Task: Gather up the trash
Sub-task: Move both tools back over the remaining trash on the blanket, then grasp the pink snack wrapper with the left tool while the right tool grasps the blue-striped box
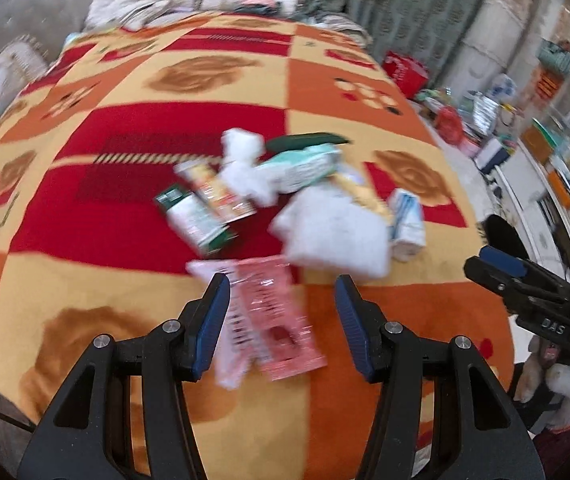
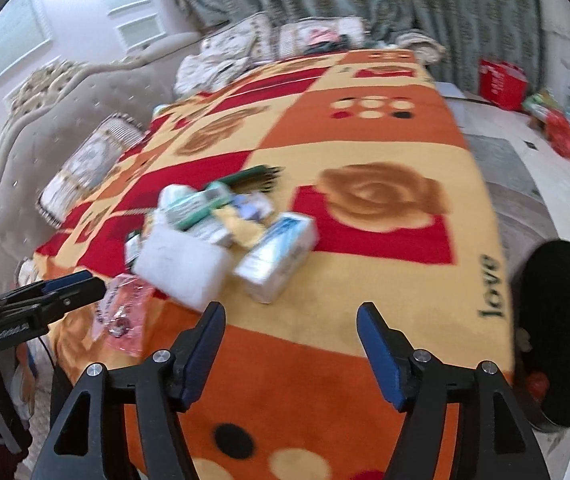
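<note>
My left tongs (image 1: 281, 316) and right tongs (image 2: 291, 344) both hang half open and empty over the bed (image 1: 365, 80). The pink wrapper (image 1: 273, 320) below my left tongs looks light, crinkly and slippery; I'd pinch its near edge.

The blanket (image 1: 165, 280) over the bed looks like soft, matt fleece cloth. On it, the pink wrapper (image 1: 281, 320) is thin, glossy plastic film (crinkled and partly see-through). The white wad (image 1: 337, 236) looks like matt tissue paper, and the small cartons (image 1: 205, 212) like smooth printed card. Each gripper (image 2: 291, 352) is matt black plastic with ribbed blue pads (image 2: 381, 364) and shiny metal pins. The curtain (image 2: 405, 4) is patterned cloth.
</note>
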A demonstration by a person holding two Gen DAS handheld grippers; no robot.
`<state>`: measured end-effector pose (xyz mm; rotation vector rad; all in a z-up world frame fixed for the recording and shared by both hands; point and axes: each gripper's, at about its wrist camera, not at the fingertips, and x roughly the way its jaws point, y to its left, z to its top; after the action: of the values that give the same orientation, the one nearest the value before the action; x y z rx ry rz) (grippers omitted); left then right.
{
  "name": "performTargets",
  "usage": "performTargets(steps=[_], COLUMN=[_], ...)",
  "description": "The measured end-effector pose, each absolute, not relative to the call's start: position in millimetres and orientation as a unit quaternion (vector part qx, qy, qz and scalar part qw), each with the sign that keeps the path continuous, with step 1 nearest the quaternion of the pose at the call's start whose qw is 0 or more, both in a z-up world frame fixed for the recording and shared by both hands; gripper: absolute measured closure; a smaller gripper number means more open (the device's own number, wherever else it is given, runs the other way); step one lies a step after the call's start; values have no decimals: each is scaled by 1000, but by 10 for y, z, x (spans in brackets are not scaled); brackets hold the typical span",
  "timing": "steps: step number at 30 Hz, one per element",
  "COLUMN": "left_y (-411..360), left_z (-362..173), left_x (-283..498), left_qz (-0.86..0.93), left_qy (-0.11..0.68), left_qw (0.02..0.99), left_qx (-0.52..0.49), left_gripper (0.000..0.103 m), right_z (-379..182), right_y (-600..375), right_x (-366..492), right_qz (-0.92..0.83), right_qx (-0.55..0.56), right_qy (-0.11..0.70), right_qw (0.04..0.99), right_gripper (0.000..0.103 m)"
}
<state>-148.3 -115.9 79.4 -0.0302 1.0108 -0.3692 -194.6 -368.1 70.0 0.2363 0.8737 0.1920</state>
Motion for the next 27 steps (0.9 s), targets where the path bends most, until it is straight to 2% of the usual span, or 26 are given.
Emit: performTargets(steps=[12,21,22,23,24,26,27], left_y=[-991,-1115,-1117,-1121,-1126,-1124,-1117], left_z=[325,264,267,267,266,264,262], left_x=[-1364,-1361,-1353,-1348,-1350,-1355,-1353], left_qz=[-173,-183,-185,-188,-189,-191,-194], left_qy=[535,520,519,518,518,520,522], left_qw=[824,831,831,831,831,830,828], left_qx=[-75,-75,-76,-75,-71,-65,-67], left_gripper=[50,51,53,64,79,89,90], right_z=[623,384,343,299,257,263,275], right_y=[-3433,-3466,-3461,-3458,-3460,-3487,-3502], right_x=[-1603,-1161,-1125,-1094,-1077,-1108,-1135], right_qz=[93,76,76,73,69,72,76], right_qx=[103,137,136,134,131,132,130], right_qy=[436,443,445,449,453,444,444], right_qw=[889,883,882,881,879,884,883], right_gripper=[33,36,40,53,55,61,65])
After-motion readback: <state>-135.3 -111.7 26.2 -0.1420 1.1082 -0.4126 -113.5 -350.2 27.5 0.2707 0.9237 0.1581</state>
